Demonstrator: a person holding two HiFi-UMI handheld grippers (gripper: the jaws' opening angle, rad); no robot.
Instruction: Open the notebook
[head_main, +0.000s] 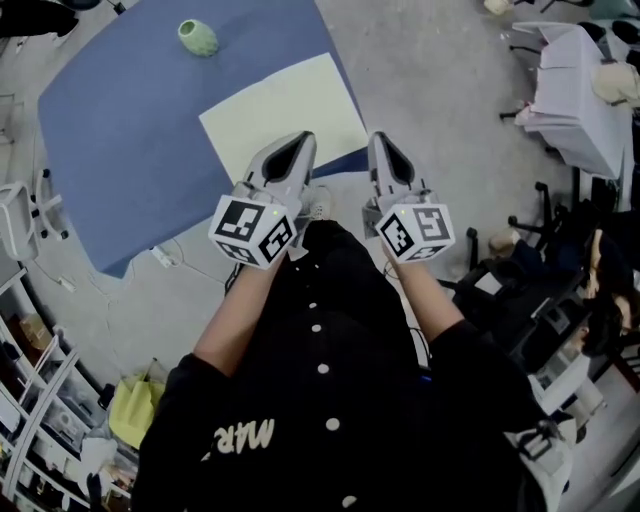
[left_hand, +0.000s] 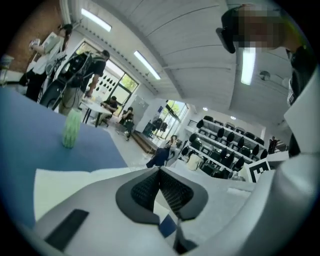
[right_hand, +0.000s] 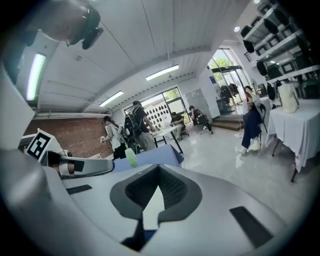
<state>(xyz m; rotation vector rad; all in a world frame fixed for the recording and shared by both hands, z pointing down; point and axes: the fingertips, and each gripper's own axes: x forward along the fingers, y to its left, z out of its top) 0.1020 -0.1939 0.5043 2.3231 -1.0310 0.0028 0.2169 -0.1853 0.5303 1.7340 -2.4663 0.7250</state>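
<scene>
The notebook (head_main: 285, 110) is a pale cream rectangle lying flat on the blue table (head_main: 130, 130), near its front corner. Both grippers hover above and in front of that corner, close to the person's chest, and touch nothing. My left gripper (head_main: 299, 141) is shut, its dark pads (left_hand: 145, 190) meeting with nothing between them. My right gripper (head_main: 383, 141) is also shut and empty. In the left gripper view, the cream notebook (left_hand: 70, 182) shows low at the left, past the closed left gripper (left_hand: 160, 172). The right gripper view looks over its closed right gripper (right_hand: 159, 170) at the table's far corner.
A green ribbed vase (head_main: 198, 38) stands at the table's far side, also seen as the green vase (left_hand: 71, 129) and the green vase (right_hand: 131, 157). A white-draped table (head_main: 580, 90) stands at the upper right, dark chairs (head_main: 560, 250) at the right, shelving (head_main: 30, 400) at the left. People stand in the background.
</scene>
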